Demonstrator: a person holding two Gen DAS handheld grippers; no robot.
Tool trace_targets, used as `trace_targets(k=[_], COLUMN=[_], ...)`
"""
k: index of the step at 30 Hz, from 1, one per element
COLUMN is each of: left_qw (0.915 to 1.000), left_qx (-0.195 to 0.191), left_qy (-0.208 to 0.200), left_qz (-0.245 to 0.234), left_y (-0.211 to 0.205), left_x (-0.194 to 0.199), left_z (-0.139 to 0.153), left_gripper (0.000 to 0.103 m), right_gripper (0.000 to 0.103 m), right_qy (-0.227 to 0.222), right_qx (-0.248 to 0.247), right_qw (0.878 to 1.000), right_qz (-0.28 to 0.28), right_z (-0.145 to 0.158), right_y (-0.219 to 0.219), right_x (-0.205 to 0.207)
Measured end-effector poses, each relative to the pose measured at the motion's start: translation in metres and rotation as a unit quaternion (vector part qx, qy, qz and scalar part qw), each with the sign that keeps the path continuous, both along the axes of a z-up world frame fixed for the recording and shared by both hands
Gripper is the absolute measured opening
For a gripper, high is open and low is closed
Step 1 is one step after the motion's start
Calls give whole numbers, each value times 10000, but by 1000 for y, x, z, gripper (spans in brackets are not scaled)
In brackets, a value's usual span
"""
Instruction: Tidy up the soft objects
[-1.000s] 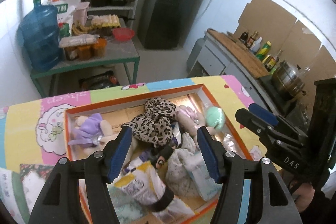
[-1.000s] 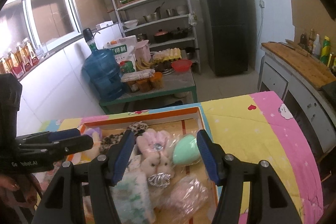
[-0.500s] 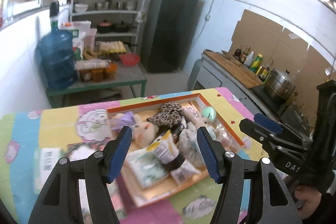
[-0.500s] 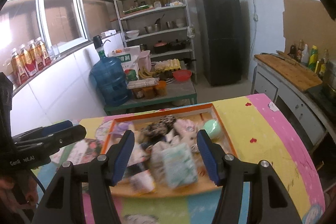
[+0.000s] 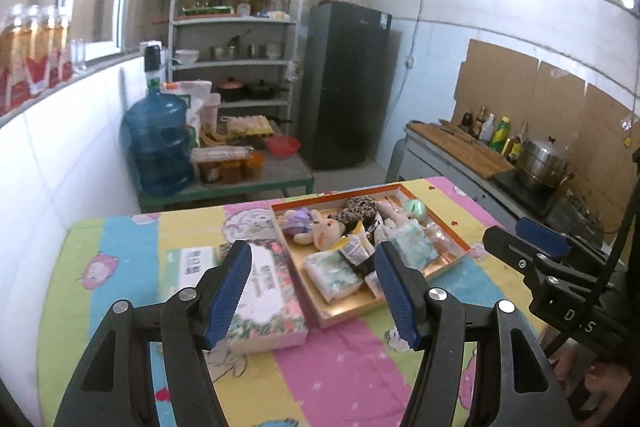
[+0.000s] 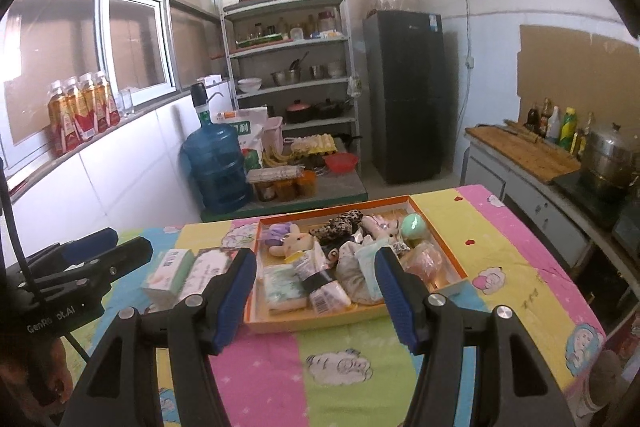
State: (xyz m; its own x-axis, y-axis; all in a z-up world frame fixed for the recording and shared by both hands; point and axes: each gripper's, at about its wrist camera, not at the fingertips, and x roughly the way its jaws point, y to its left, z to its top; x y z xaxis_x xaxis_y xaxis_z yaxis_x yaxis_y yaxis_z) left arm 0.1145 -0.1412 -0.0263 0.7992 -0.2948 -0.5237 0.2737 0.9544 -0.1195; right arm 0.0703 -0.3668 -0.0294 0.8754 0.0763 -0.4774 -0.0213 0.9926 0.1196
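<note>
An orange-rimmed tray (image 5: 460,245) (image 6: 448,259) sits on the colourful tablecloth, filled with soft things: plush bunnies (image 5: 326,229) (image 6: 290,243), a leopard-print scrunchie (image 5: 356,209) (image 6: 336,223), a mint sponge (image 5: 416,207) (image 6: 414,227) and tissue packs (image 5: 334,271) (image 6: 284,289). My left gripper (image 5: 314,291) is open and empty, held above the table short of the tray. My right gripper (image 6: 316,295) is open and empty, also back from the tray.
A floral tissue box (image 5: 268,299) (image 6: 208,269) and a green-white box (image 5: 194,265) (image 6: 170,273) lie left of the tray. Beyond the table stand a water jug (image 5: 158,143), a low green table, shelves, a black fridge (image 6: 404,95) and a counter with a pot (image 5: 542,161).
Both grippers have pulled up and back from the tray, which now looks smaller and farther away. The boxes left of the tray have come into view. Both stay open.
</note>
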Motion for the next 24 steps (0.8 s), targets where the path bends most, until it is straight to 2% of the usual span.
trace_targets(k=[14, 24], left_qw=[9993, 9977], left_qx=[-44, -26], left_qy=[-263, -455], left_qz=[261, 506], left_y=[41, 65], left_x=[-89, -144], left_z=[18, 25], left_gripper=[66, 66], right_gripper=[62, 62], right_qy=[-197, -419], right_qx=[-125, -235], right_qw=[9997, 9984], right_qz=[12, -288], right_z=[18, 27], right_y=[46, 73], right_x=[-81, -135])
